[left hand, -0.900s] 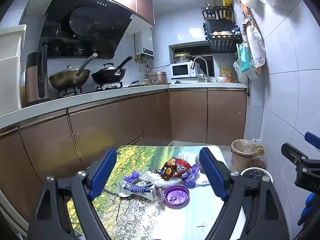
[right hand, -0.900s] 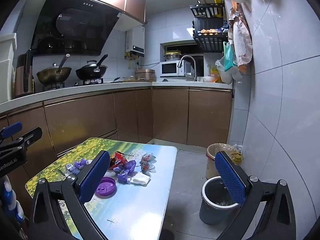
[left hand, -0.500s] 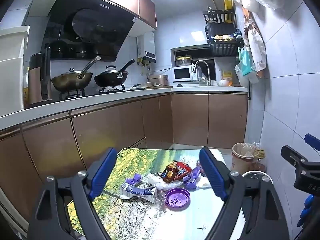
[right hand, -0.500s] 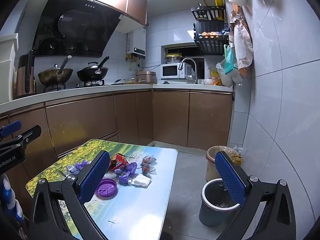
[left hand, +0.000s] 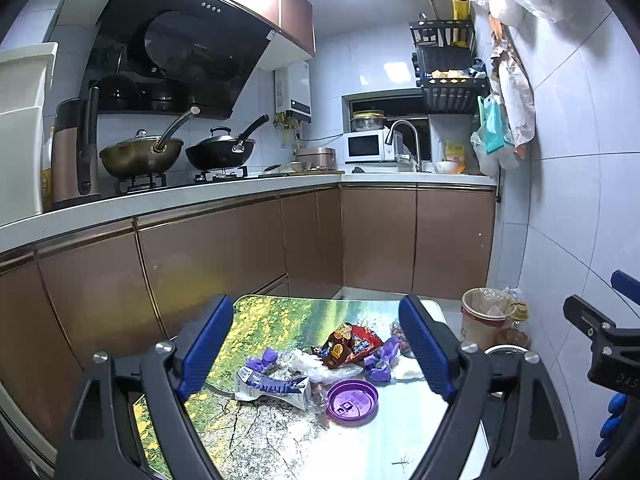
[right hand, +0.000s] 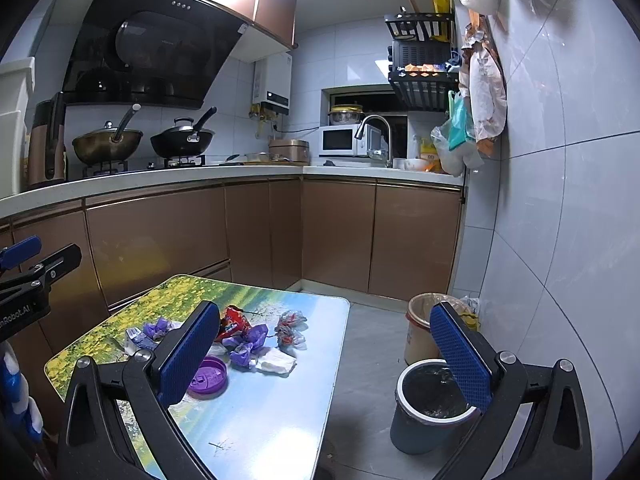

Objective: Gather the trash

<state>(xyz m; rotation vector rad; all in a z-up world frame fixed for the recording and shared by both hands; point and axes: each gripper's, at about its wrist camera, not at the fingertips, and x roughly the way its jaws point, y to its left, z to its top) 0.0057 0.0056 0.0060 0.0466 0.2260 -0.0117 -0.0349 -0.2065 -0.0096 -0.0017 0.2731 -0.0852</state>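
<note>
This is a small home kitchen. A black slanted range hood (left hand: pixel 176 48) hangs over a gas hob (left hand: pixel 180 180) bearing a brass-coloured wok (left hand: pixel 140 156) and a black lidded frying pan (left hand: pixel 220 152). Copper-brown cabinet fronts (left hand: pixel 376 236) run beneath a white L-shaped countertop (left hand: pixel 200 196) holding a white microwave (left hand: pixel 366 146) beside a curved steel tap (left hand: pixel 404 136).

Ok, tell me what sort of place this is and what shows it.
A small home kitchen, most likely. Two woks sit on a gas stove beneath a range hood, a microwave stands beside a sink faucet, and brown cabinets run under the counter.
</note>
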